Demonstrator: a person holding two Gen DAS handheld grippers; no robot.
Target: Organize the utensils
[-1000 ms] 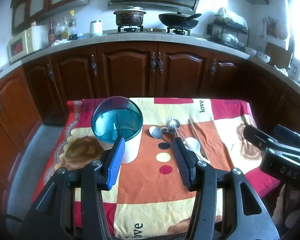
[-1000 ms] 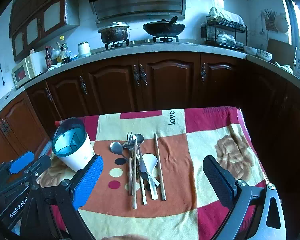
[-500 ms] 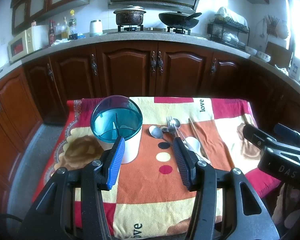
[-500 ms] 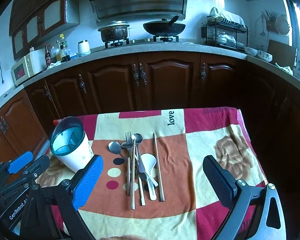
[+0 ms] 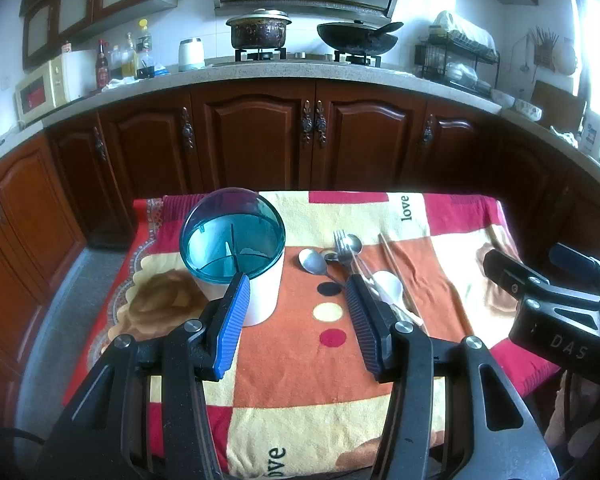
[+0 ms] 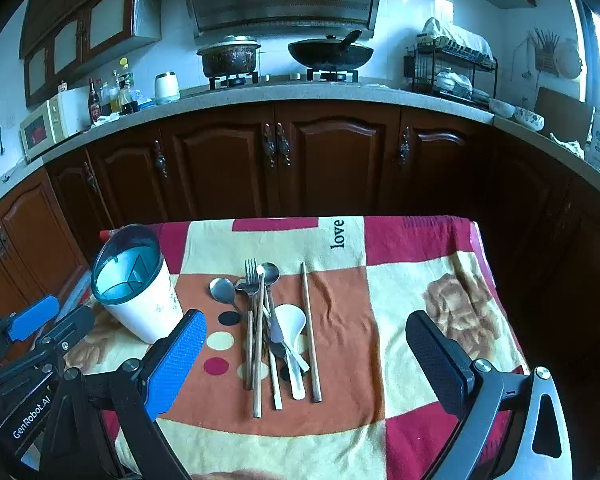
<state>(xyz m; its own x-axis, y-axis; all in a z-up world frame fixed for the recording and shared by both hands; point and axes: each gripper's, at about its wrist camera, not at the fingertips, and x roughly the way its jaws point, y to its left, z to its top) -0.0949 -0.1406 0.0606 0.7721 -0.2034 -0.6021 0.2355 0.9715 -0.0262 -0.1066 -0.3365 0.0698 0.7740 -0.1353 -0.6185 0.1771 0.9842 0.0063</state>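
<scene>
Fingers wide apart on the right gripper (image 6: 306,356), nothing between them, hovering just above the near edge of the cloth-covered bench (image 6: 420,292). Right ahead of those fingers, between the two pads, lies the whole pile of utensils (image 6: 272,328): a fork (image 6: 252,280), several metal spoons, a white spoon (image 6: 292,324) and loose chopsticks (image 6: 310,328), all lying flat and overlapping on the orange patch. Over on the other side, the left gripper (image 5: 296,308) has its fingers parted too, more narrowly, and they hold nothing; the blue pad (image 5: 232,324) sits just in front of the utensil holder (image 5: 236,256), whether touching I can't tell. That holder, white with a teal divided top, stands upright ahead and to the left of the right fingers, beside the pile, and as far as I can see its compartments are empty. So by my read the job hasn't really started: nothing sorted, every piece waiting on the cloth, each needing a pick and a drop into the holder. Farther back, dark wooden cabinets (image 6: 300,168) and a stove with pots.
</scene>
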